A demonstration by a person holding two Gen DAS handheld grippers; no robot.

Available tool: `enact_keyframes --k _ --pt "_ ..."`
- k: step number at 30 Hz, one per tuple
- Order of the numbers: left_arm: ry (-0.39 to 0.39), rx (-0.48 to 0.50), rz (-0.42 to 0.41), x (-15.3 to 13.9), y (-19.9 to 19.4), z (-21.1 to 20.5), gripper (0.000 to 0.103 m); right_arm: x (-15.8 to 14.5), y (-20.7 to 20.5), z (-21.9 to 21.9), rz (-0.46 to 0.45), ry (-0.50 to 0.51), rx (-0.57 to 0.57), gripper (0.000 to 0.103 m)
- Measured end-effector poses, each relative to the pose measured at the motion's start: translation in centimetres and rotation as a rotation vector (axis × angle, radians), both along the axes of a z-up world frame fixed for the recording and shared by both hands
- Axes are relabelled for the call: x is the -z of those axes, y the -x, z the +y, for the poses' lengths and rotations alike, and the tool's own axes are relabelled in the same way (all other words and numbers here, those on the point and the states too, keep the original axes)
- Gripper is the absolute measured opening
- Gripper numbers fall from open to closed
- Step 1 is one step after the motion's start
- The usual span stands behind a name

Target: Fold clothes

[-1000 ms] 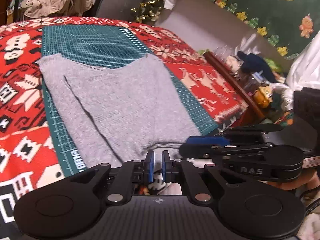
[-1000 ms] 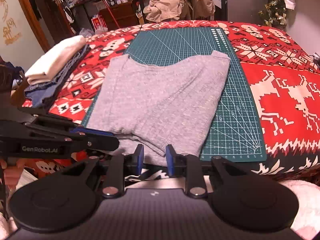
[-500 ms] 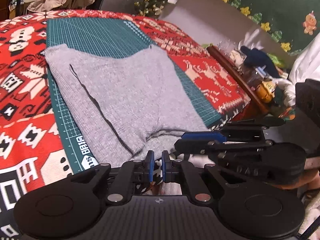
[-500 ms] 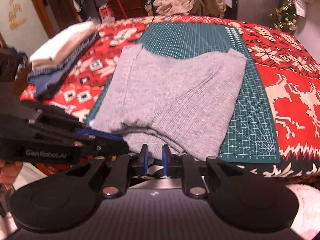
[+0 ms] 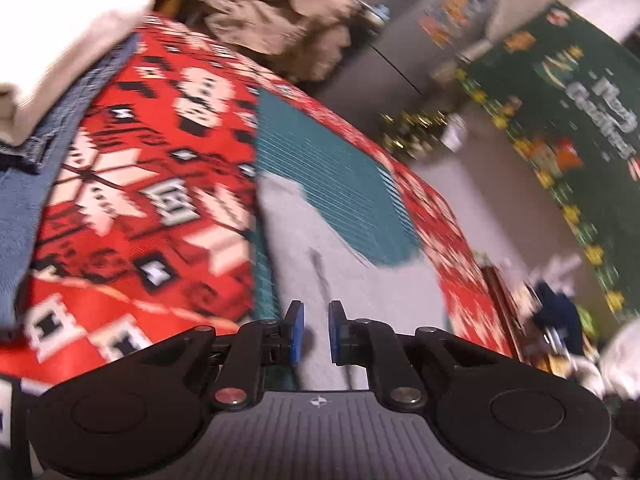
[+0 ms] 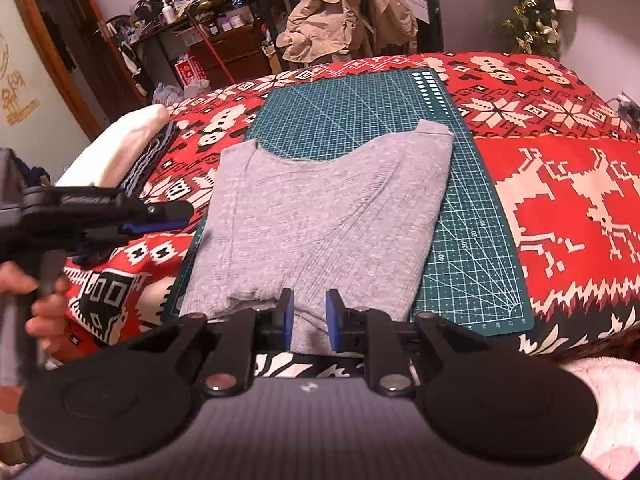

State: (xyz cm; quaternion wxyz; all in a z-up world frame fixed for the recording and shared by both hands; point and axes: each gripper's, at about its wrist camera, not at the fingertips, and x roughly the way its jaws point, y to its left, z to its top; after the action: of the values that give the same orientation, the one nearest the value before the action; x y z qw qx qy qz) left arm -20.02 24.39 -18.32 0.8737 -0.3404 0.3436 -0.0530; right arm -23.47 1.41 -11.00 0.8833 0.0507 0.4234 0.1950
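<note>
Two tools: both in view, one per hand.
Shirt point(image 6: 324, 216): grey, folded, flat on the green mat point(image 6: 472, 240); neckline at the far end, hem at the near edge, hanging slightly past the mat's near edge.
Mat: lies on a red patterned blanket point(image 6: 568, 184); grid lines visible right of the shirt and beyond it.
Right tool point(image 6: 308, 320): blue pads apart, a gap between them; low at the shirt's near hem, grey cloth seen in the gap. Cannot tell whether the pads touch the cloth.
Left tool point(image 6: 160, 222): in the right view it sits to the left of the shirt, over the blanket, off the cloth; a hand point(image 6: 44, 296) grips its handle. Seen side-on there, gap not readable.
Left tool, own view point(image 5: 314, 332): frame blurred; pads apart, nothing between them; grey cloth point(image 5: 344, 280) and mat point(image 5: 336, 184) lie beyond the tips.
Stack point(image 6: 120, 148): white folded item on top of blue cloth, far left on the blanket, well apart from the shirt.
Background: tan jacket point(image 6: 344, 12) draped beyond the far edge.
</note>
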Motion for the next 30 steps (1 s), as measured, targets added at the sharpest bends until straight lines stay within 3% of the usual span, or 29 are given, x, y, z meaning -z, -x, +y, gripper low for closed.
enact_keyframes --k 8,12,17,21,30 --pt "-0.102 0.007 -0.004 0.9 -2.0 -1.0 0.015 0.2 -0.3 -0.8 0.003 -0.002 0.018 0.019" --pt "-0.174 0.025 -0.006 0.6 -2.1 -2.1 0.009 0.5 -0.7 -1.1 0.014 -0.006 0.026 0.019" --pt "-0.175 -0.011 0.023 0.4 -2.4 -2.2 0.004 0.9 -1.0 -1.5 0.022 -0.023 0.039 0.019" --pt "-0.227 -0.016 -0.05 -2.2 -1.9 -3.3 0.004 0.8 -1.2 -2.4 0.02 -0.042 0.062 0.019" --pt "-0.429 0.199 -0.196 -8.3 -3.9 -10.6 0.004 0.2 -1.2 -6.3 -0.009 -0.097 0.166 0.019"
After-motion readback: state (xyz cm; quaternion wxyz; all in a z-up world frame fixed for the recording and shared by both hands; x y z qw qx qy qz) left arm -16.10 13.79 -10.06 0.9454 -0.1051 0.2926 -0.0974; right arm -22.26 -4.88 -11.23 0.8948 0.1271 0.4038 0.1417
